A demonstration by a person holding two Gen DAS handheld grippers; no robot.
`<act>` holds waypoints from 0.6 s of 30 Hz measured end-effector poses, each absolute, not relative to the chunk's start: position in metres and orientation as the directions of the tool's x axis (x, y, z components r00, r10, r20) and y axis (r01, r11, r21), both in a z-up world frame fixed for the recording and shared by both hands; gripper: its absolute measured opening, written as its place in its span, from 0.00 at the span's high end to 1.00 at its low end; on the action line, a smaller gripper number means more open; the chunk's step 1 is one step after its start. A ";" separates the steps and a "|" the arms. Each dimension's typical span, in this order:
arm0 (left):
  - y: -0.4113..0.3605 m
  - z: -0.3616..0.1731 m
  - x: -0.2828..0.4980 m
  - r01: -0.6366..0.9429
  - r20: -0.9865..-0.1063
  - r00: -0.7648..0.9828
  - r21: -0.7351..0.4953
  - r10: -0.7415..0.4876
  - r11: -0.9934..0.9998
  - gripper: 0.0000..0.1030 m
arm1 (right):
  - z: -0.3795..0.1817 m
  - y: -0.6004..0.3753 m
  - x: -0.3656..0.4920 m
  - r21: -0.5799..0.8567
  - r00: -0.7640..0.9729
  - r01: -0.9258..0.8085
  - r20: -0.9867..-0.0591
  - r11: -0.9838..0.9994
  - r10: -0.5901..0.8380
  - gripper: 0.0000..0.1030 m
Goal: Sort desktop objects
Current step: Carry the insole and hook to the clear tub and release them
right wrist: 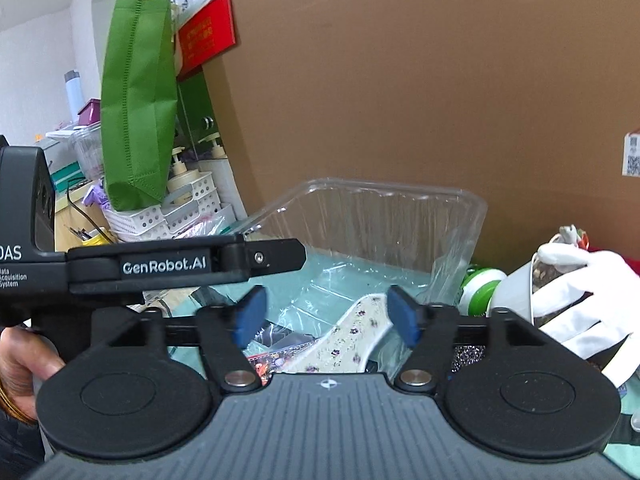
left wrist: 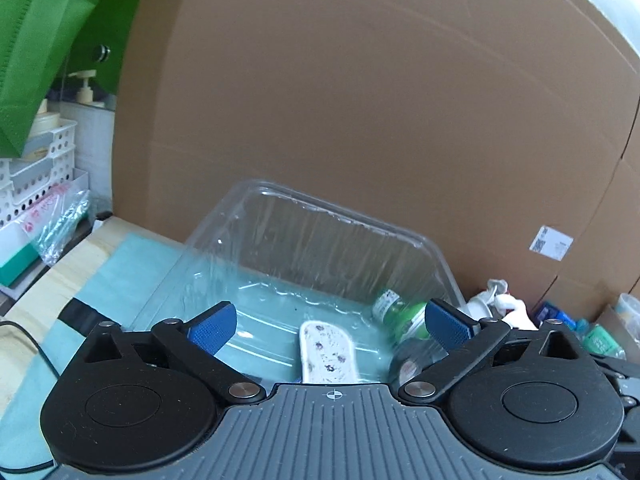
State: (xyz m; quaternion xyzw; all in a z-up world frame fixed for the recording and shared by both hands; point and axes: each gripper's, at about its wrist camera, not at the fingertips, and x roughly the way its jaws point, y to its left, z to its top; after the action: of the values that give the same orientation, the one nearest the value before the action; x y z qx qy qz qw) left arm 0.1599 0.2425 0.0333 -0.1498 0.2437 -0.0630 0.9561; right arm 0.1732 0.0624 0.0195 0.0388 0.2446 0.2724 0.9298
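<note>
A clear plastic bin [left wrist: 320, 240] stands on a teal mat against a cardboard wall; it also shows in the right wrist view [right wrist: 400, 220]. A flat white floral-print piece [left wrist: 326, 350] lies inside it, seen too in the right wrist view [right wrist: 352, 338]. A green-and-white bottle [left wrist: 400, 312] lies at the bin's right side. My left gripper [left wrist: 332, 326] is open and empty, hovering over the bin's near edge. My right gripper [right wrist: 326, 316] is open and empty, just above the floral piece. The left gripper's body [right wrist: 180, 266] crosses the right wrist view on the left.
White perforated baskets [right wrist: 176, 208] with pump bottles and a green bag [right wrist: 138, 112] stand left. A white-gloved hand holding a cup [right wrist: 560, 284] is at right. Small packets [left wrist: 592, 332] lie right of the bin. A black cable [left wrist: 28, 340] runs over the mat's left edge.
</note>
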 end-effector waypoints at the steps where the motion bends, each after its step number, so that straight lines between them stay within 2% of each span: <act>1: 0.243 0.034 0.160 0.048 -0.451 0.871 -0.322 -0.197 0.946 0.00 | 0.020 0.063 0.174 0.208 0.729 -0.492 -0.432 0.846 0.530 0.23; 4: 0.243 0.033 0.160 0.038 -0.456 0.870 -0.319 -0.188 0.947 0.00 | 0.021 0.063 0.171 0.204 0.729 -0.505 -0.419 0.839 0.541 0.10; 7: 0.241 0.034 0.158 0.042 -0.457 0.868 -0.319 -0.192 0.947 0.00 | 0.022 0.064 0.169 0.174 0.738 -0.507 -0.418 0.844 0.530 0.05; 18: 0.228 0.039 0.148 0.070 -0.468 0.856 -0.319 -0.221 0.945 0.00 | 0.024 0.056 0.159 0.161 0.754 -0.493 -0.412 0.855 0.512 0.00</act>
State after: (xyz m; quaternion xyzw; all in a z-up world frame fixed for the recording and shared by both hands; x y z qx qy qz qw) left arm 0.1478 0.2283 0.0386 -0.1470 0.2577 -0.0763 0.9519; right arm 0.1593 0.0560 0.0240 0.0212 0.2263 0.2684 0.9361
